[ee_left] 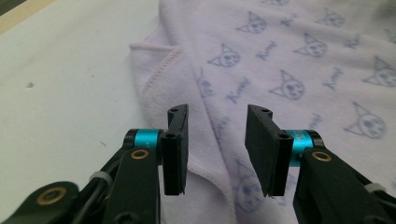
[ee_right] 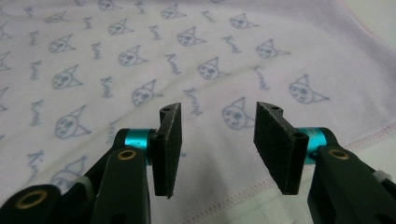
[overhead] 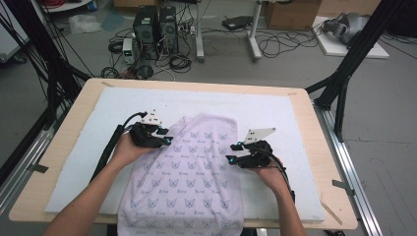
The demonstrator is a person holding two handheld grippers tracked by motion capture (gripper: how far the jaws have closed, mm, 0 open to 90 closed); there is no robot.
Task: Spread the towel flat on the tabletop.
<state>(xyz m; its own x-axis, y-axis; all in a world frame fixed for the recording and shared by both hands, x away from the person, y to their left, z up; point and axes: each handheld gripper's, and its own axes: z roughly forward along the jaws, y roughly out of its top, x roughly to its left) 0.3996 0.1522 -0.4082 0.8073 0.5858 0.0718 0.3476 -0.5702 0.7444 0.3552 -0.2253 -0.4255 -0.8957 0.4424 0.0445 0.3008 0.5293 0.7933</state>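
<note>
A pale pink towel (overhead: 192, 172) printed with small blue cat faces lies on the white mat (overhead: 255, 108), folded over, and its near end hangs off the table's front edge. My left gripper (overhead: 167, 136) sits at the towel's upper left edge. In the left gripper view its jaws (ee_left: 217, 140) stand open over the folded hem of the towel (ee_left: 289, 56), pinching nothing. My right gripper (overhead: 232, 153) rests at the towel's right edge. The right gripper view shows that gripper (ee_right: 217, 144) open just above the towel (ee_right: 187, 46), near its stitched border.
The mat covers most of a light wooden table (overhead: 74, 123). Bare mat (ee_left: 60, 93) lies left of the towel. Beyond the far edge, on the floor, stand two computer towers (overhead: 156, 24) among cables. Black frame posts (overhead: 351, 59) rise at both sides.
</note>
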